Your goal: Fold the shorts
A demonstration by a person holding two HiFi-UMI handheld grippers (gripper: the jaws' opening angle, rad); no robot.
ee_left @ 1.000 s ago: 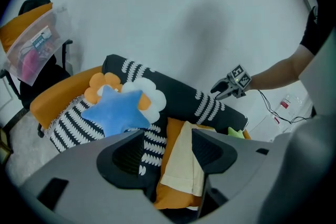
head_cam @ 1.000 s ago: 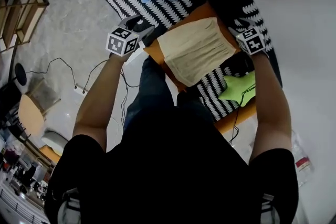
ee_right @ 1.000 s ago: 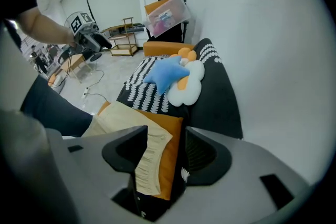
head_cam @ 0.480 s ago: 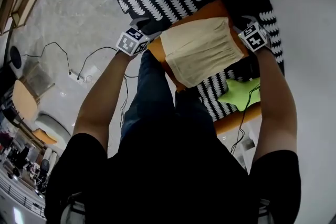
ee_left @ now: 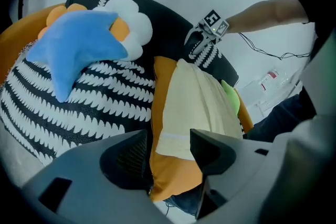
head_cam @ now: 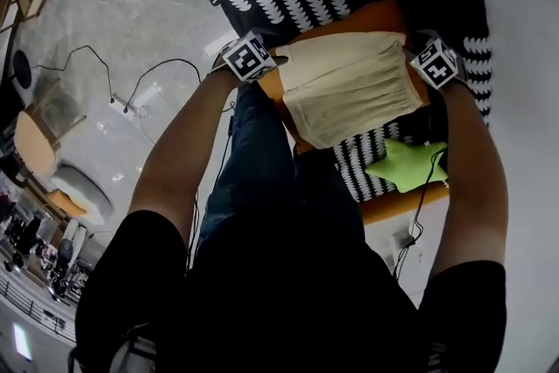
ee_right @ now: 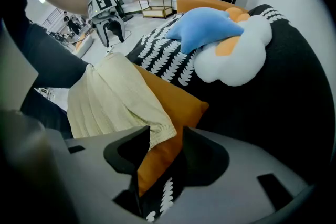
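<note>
The pale yellow shorts (head_cam: pixel 349 92) lay flat on an orange cushion (head_cam: pixel 380 17), with one gripper at each end. The left gripper (ee_left: pixel 169 150) had its fingers (ee_left: pixel 212 152) wide, having just closed slightly. A corner of the shorts sat between them, not pinched. The right gripper (ee_right: pixel 160 152) was narrower, also just closing. It straddled the gathered corner and the cushion's edge, unclamped.

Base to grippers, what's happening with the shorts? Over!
Open: left gripper, right gripper, jaws just been closing, shorts corner between each, unpinched. Shorts spread on orange cushion. Nearby green star pillow not blocking.
</note>
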